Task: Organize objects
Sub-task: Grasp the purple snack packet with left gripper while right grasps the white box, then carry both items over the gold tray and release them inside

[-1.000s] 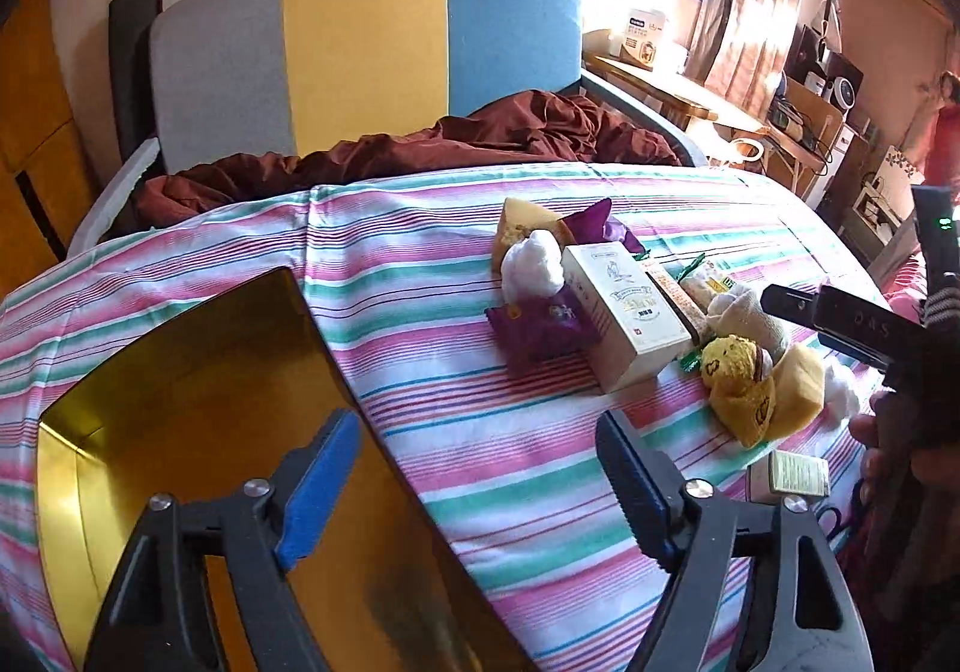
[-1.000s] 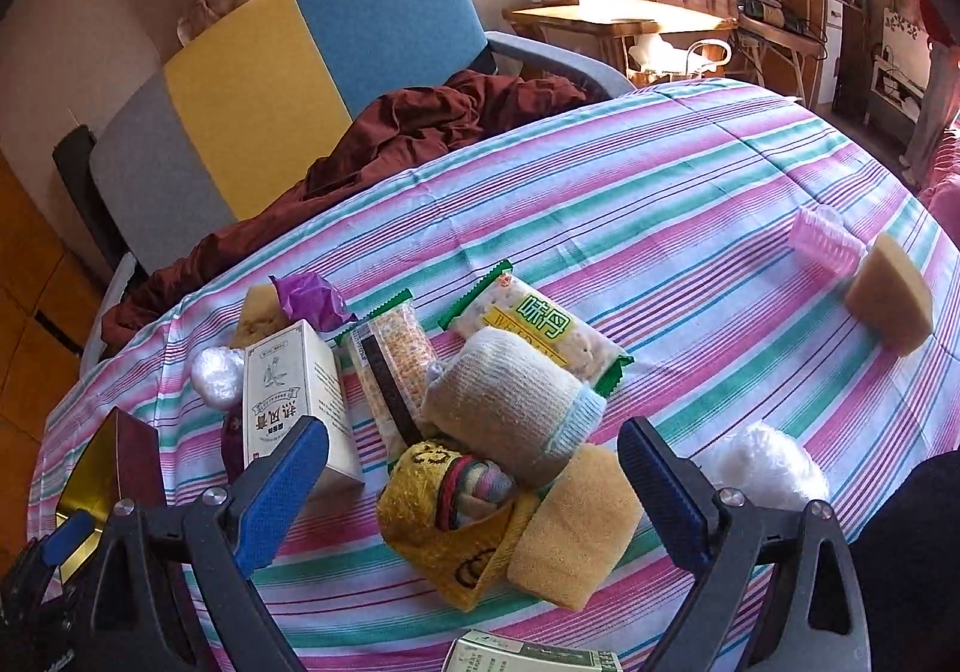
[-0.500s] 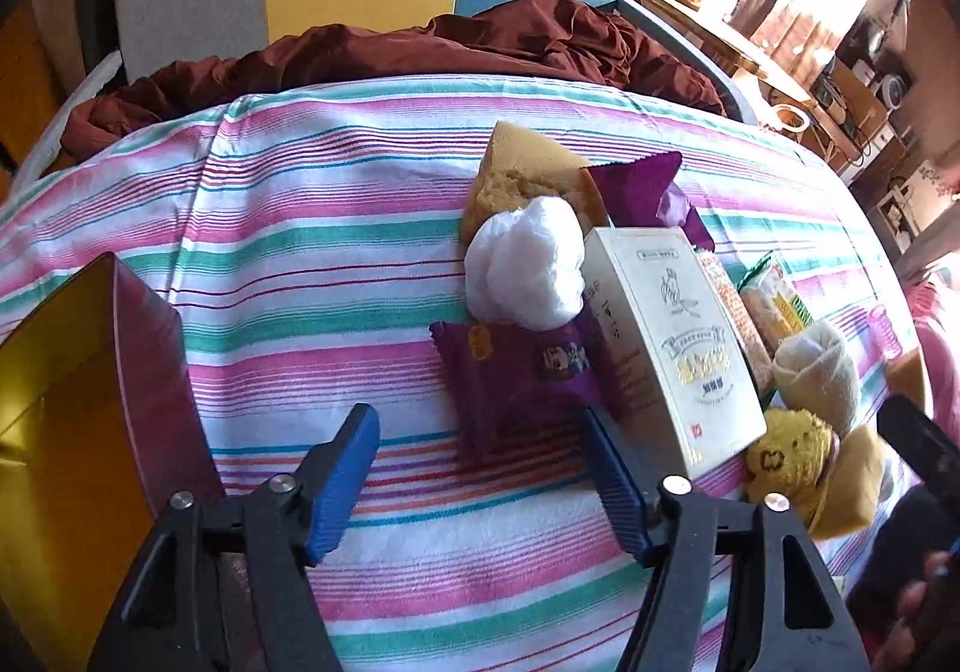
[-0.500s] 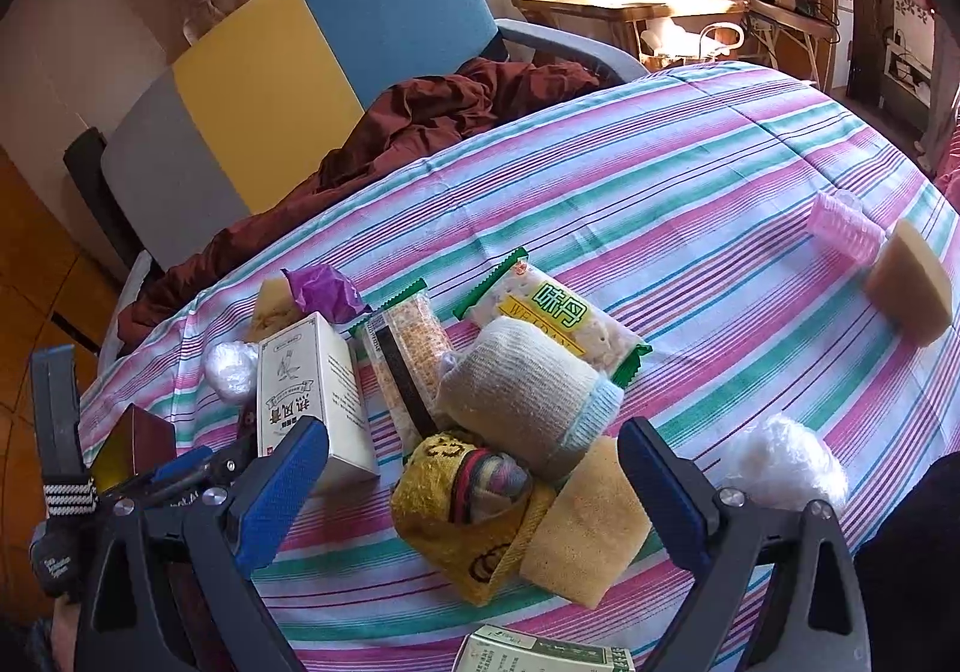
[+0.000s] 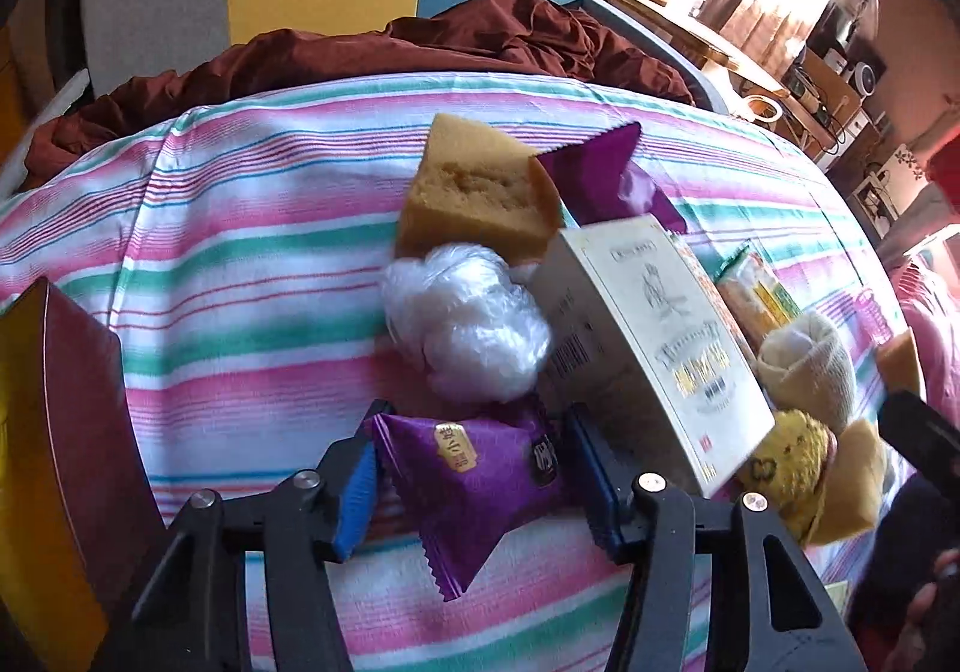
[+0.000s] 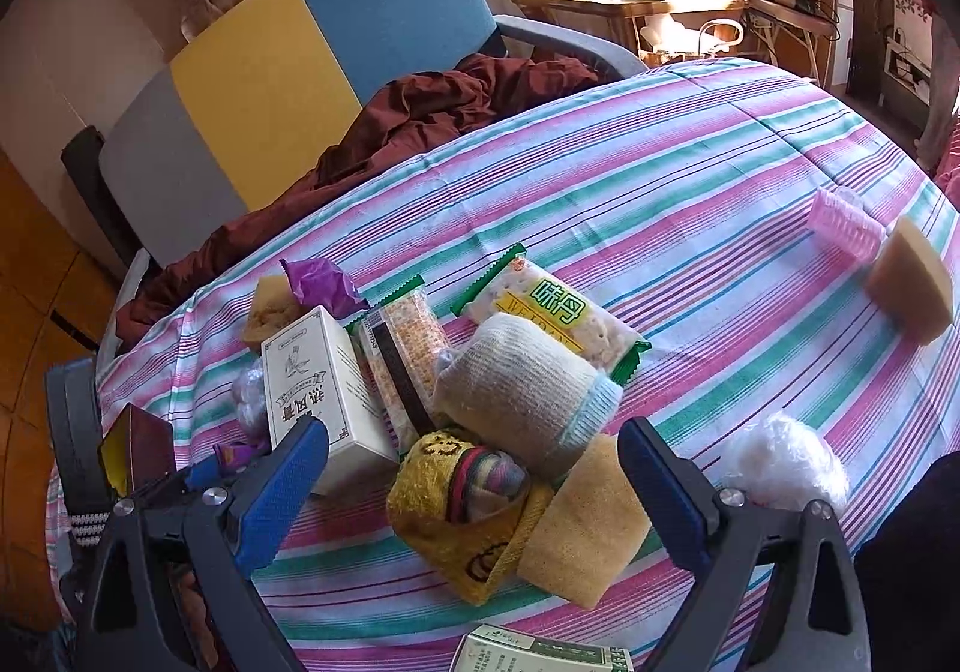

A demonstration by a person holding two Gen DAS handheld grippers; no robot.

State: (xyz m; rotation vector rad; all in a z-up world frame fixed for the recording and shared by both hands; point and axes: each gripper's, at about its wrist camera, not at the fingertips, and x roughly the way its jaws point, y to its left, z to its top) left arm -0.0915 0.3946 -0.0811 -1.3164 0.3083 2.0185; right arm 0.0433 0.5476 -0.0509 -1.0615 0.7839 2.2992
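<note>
Left wrist view: we see the purple snack packet (image 5: 480,468) lying between the blue pads of the left gripper (image 5: 477,477), both pads at or near its sides, firm clamping not confirmed. Its long axis runs from 9 to 3 o'clock, across the jaws. The right gripper (image 6: 474,483) hangs spread, grasping nothing, over the pile at the packet's 3 o'clock; the gold tin (image 5: 36,468) lies at 9 o'clock.

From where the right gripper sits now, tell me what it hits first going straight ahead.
Most likely the yellow knitted sock lying between the open fingers of the right gripper, with the tan sponge beside it; depth is uncertain.
</note>
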